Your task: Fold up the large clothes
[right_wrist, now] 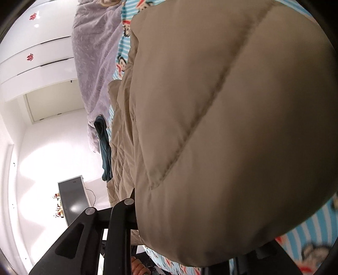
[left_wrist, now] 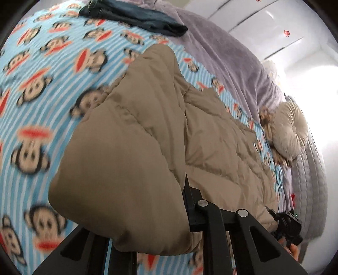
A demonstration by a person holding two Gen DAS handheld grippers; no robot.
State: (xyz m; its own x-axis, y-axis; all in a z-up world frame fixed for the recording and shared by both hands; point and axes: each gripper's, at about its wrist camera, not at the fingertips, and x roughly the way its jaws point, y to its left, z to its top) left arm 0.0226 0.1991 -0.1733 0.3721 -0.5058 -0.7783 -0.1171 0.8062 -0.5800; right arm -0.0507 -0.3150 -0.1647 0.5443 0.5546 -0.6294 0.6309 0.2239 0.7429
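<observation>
The bed (left_wrist: 38,131), covered by a striped monkey-print sheet, fills the field beyond both tools and carries every other item. The largest item on it is the tan quilted jacket (left_wrist: 147,135), which is the task's thing: it extends forward from both tools, one padded edge bulging directly over each set of fingers, the remainder lying on the sheet ahead. A lilac fleece blanket (left_wrist: 228,57) lies beyond the jacket along the far side of the bed, and a dark folded garment (left_wrist: 135,17) rests well ahead of the left tool, apart from the jacket. A round cream cushion (left_wrist: 289,135) sits ahead and to the right of the left tool. The left gripper (left_wrist: 186,213) is clamped on the jacket's near edge; the right gripper (right_wrist: 139,213) is clamped on a thick padded fold of the same jacket. The step in hand is judged to be the fold itself, with the gripped edge raised off the sheet. The next move calls for carrying both corners forward together, level with each other, and laying them on the far portion. No containers are visible.
</observation>
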